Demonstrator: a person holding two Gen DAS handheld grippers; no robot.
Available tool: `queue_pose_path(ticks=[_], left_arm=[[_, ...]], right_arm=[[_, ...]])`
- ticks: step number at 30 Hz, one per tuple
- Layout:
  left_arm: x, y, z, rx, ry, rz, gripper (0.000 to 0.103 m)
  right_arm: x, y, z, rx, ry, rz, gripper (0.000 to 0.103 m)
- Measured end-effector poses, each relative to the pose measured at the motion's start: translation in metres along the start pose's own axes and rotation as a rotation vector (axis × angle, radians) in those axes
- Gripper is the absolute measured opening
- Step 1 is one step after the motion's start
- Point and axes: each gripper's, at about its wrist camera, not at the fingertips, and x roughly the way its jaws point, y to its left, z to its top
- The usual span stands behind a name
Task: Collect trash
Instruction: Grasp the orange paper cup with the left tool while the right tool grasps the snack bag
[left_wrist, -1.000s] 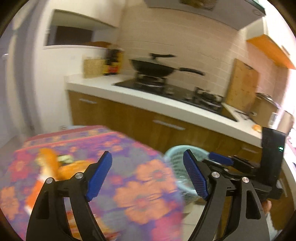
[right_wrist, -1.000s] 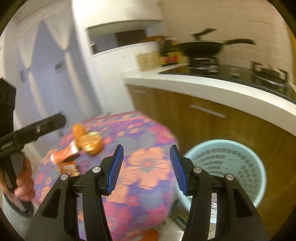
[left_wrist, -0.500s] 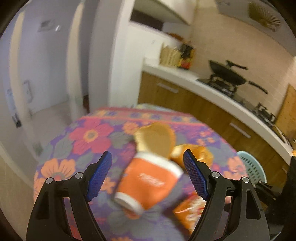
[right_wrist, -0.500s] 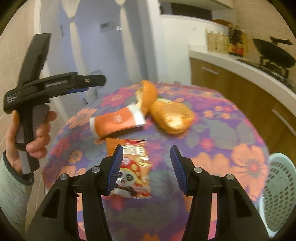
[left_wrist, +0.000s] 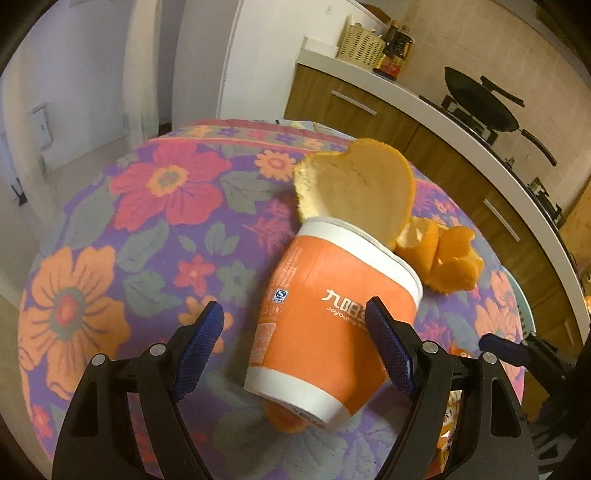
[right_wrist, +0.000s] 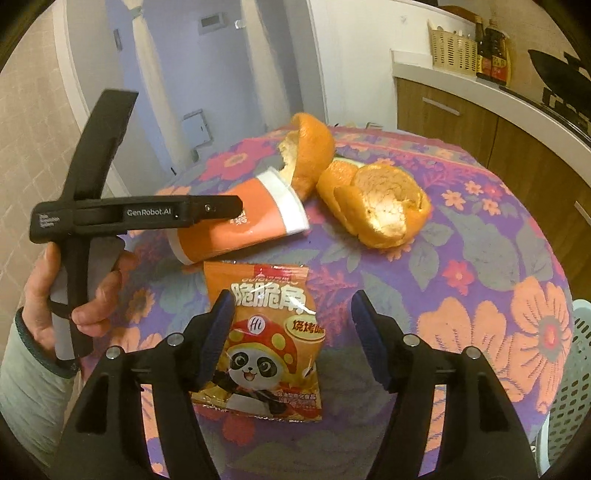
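An orange paper cup lies on its side on the flowered tablecloth, with a big orange peel at its mouth and a second peel beside it. My left gripper hangs open over the cup, which sits between the jaws; the pads do not squeeze it. A panda snack packet lies flat under my right gripper, whose jaws are opening with the packet below and between them. The right wrist view also shows the cup, the peels and the left gripper in a hand.
A pale green laundry-style basket stands on the floor off the table's right edge. Behind the table run wooden cabinets under a white counter, with a black wok on the stove. A doorway and bare floor lie to the left.
Both grippers swung away from the basket and counter, over the table and down close to the trash. The right jaws have spread wider. The left jaws kept their width.
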Motion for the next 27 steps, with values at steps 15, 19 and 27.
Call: queue_pose_path(ticks=[15,19,27], left_arm=[[-0.004,-0.014,-0.020,-0.009,-0.012,-0.051,0.061],[-0.013,-0.013,-0.021,-0.028,-0.037,-0.067,0.053],[-0.026,-0.018,-0.026,-0.028,-0.066,-0.070,0.043]], right_arm=[[0.011,0.002,-0.008,-0.010,0.102,0.042,0.068],[0.013,0.003,-0.011,-0.008,0.116,0.047,0.068],[0.005,0.012,-0.024,-0.026,0.097,0.096,0.034]])
